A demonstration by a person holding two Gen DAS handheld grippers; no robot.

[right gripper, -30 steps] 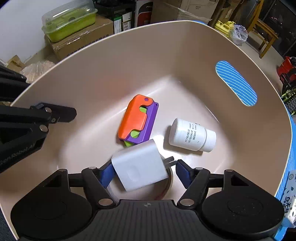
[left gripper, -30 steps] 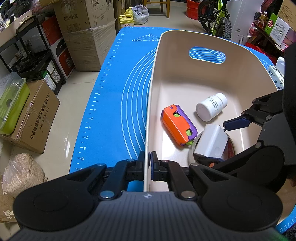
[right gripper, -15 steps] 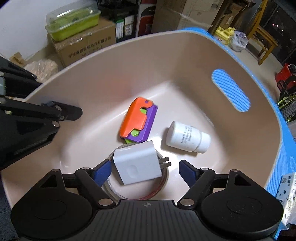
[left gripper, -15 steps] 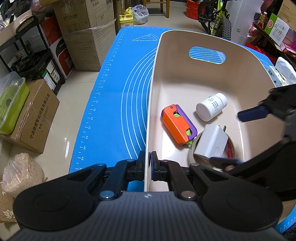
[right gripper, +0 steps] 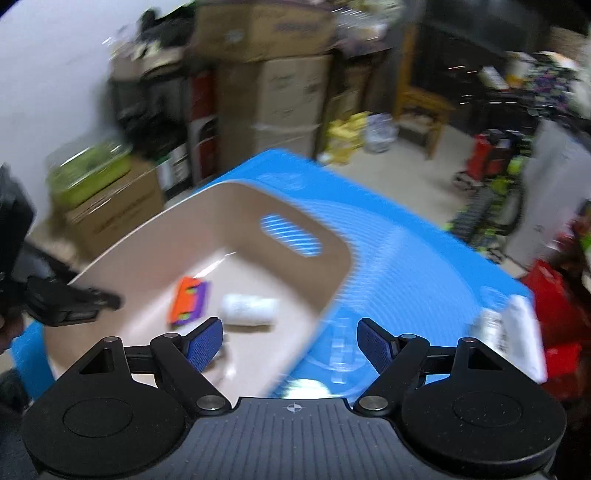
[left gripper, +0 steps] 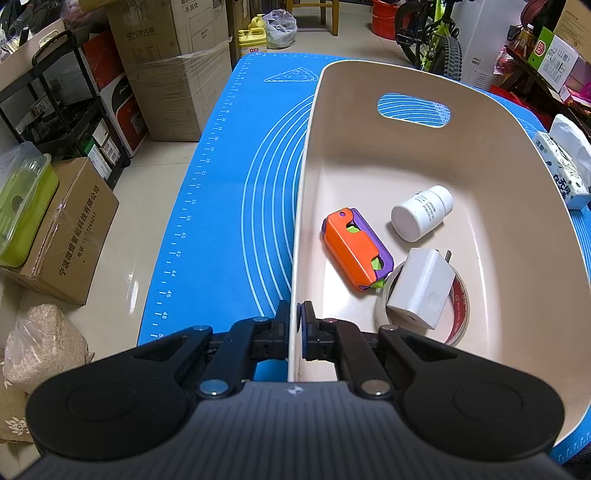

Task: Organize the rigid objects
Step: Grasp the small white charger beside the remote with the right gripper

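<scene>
A beige bin (left gripper: 369, 155) stands on the blue mat (left gripper: 240, 184). My left gripper (left gripper: 294, 317) is shut on the bin's near left rim. Inside lie an orange and purple toy (left gripper: 354, 249), a white bottle (left gripper: 421, 212) on its side, and a white charger plug (left gripper: 421, 288) resting on a roll of tape (left gripper: 458, 306). My right gripper (right gripper: 290, 341) is open and empty, raised above the bin's right rim. The right wrist view is blurred; it shows the bin (right gripper: 229, 221), the toy (right gripper: 188, 301) and the bottle (right gripper: 247, 308).
A tissue pack (left gripper: 561, 166) lies on the mat right of the bin. A clear object (right gripper: 340, 354) sits on the mat below my right gripper. Cardboard boxes (left gripper: 70, 236), a shelf rack (left gripper: 74, 107) and a bicycle (left gripper: 432, 33) stand on the floor around the table.
My right gripper opened, left the white charger plug on the tape roll, then lifted up and back out of the bin. My left gripper has kept its hold on the rim.
</scene>
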